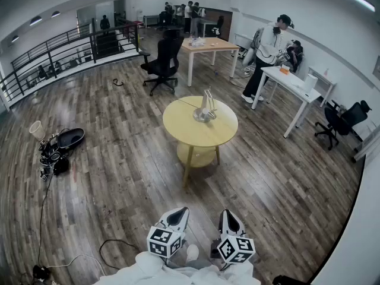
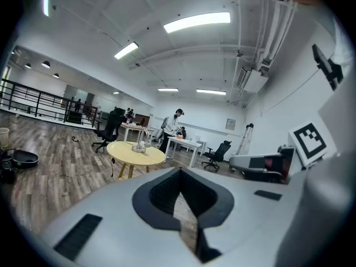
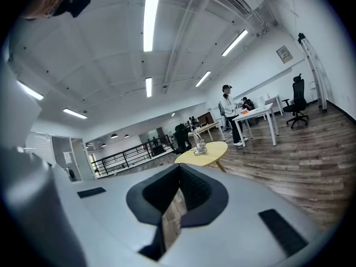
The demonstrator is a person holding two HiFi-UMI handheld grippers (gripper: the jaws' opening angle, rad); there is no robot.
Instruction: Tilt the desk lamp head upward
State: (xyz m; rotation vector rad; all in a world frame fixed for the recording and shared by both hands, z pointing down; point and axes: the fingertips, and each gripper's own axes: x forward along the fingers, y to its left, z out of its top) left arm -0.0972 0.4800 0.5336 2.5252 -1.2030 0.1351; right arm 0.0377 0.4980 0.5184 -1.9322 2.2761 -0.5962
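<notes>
A small silver desk lamp [image 1: 205, 108] stands on a round yellow table [image 1: 200, 134] in the middle of the room, well ahead of me. Its head is too small to make out. Both grippers are low and close to my body, far from the table. The left gripper [image 1: 178, 214] is shut with nothing in it, and so is the right gripper [image 1: 229, 216]. In the left gripper view the lamp [image 2: 139, 144] and table [image 2: 136, 154] show far off beyond the closed jaw tips [image 2: 179, 174]. The right gripper view shows the lamp [image 3: 199, 146] beyond its tips [image 3: 179, 169].
Wooden floor lies between me and the table. A black office chair [image 1: 161, 62] and a wooden desk [image 1: 208, 45] stand behind it. A white desk [image 1: 291, 83] with people is at the right. Bags [image 1: 58, 149] and a cable [image 1: 113, 249] lie on the floor at left.
</notes>
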